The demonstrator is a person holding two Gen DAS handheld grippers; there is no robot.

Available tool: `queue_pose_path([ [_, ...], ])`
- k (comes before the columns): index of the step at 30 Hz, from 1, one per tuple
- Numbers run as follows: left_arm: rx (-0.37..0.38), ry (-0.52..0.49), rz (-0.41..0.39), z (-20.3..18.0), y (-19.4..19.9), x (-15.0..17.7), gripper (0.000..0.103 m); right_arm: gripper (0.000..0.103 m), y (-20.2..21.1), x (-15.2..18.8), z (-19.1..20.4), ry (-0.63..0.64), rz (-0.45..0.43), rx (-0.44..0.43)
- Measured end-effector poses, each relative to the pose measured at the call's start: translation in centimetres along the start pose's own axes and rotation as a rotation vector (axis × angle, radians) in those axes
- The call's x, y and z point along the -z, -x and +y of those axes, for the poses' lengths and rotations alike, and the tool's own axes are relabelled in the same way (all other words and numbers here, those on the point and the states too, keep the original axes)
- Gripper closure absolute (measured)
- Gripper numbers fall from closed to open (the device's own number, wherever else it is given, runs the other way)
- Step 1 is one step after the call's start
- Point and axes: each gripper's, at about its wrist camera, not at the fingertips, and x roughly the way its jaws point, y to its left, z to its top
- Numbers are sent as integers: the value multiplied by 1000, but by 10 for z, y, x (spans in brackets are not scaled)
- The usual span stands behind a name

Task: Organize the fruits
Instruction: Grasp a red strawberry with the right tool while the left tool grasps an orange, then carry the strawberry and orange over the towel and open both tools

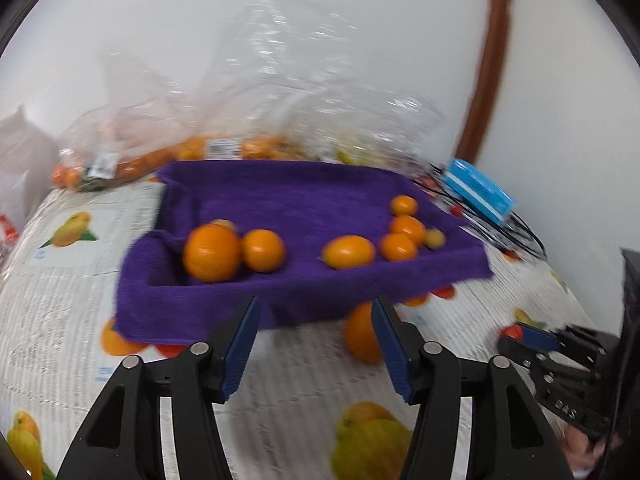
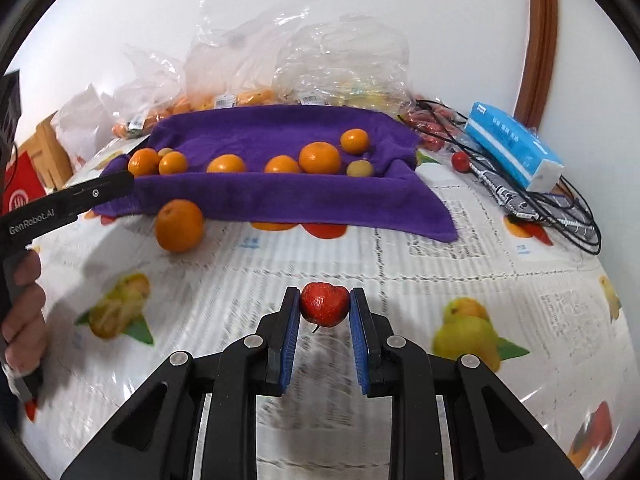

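Observation:
A tray draped in a purple towel (image 1: 304, 288) holds several oranges (image 1: 211, 252) and small yellowish fruits. One loose orange (image 1: 360, 336) lies on the tablecloth just in front of the tray, partly hidden behind my left gripper's right finger. My left gripper (image 1: 316, 308) is open, with nothing between its blue pads. In the right wrist view my right gripper (image 2: 324, 296) is shut on a small red fruit (image 2: 323, 305) above the tablecloth, in front of the purple towel (image 2: 280, 200). The loose orange (image 2: 179, 226) sits to its far left.
Clear plastic bags (image 2: 240, 80) with more fruit are piled against the white wall behind the tray. A blue tissue pack (image 2: 512, 144), tangled black cables (image 2: 560, 208) and a small red fruit (image 2: 460, 160) lie at the right. A fruit-print tablecloth (image 2: 440, 264) covers the table.

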Motion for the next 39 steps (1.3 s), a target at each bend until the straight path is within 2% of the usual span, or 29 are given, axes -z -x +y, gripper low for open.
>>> queue_pose_path([
  [6,38,-23,60,-18,-8,3,42,78,-3,1,-12,-58,11,-84],
  [10,16,-48,125,-31,-25,3,42,78,-11,2,-20,-115,50,-128],
  [15,-10,-51,196,-40,-45,3,43,78,-8,4,-29,-167,23,-169],
  [17,-33,-37,217,-42,-52,2,50,78,-9,3,-30,-173,25,-171],
  [19,-42,-19,220,-43,-55,2,63,78,-10,3,-30,-176,30,-178],
  [28,-88,-70,239,-53,-60,4,62,78,-9,4,-36,-203,25,-200],
  [31,-105,-108,248,-60,-63,4,58,78,-10,5,-37,-210,24,-203],
  [34,-100,-138,255,-66,-64,5,54,78,-10,4,-37,-207,26,-201],
  [39,-87,-125,252,-63,-63,4,55,78,-9,5,-37,-209,22,-198],
])
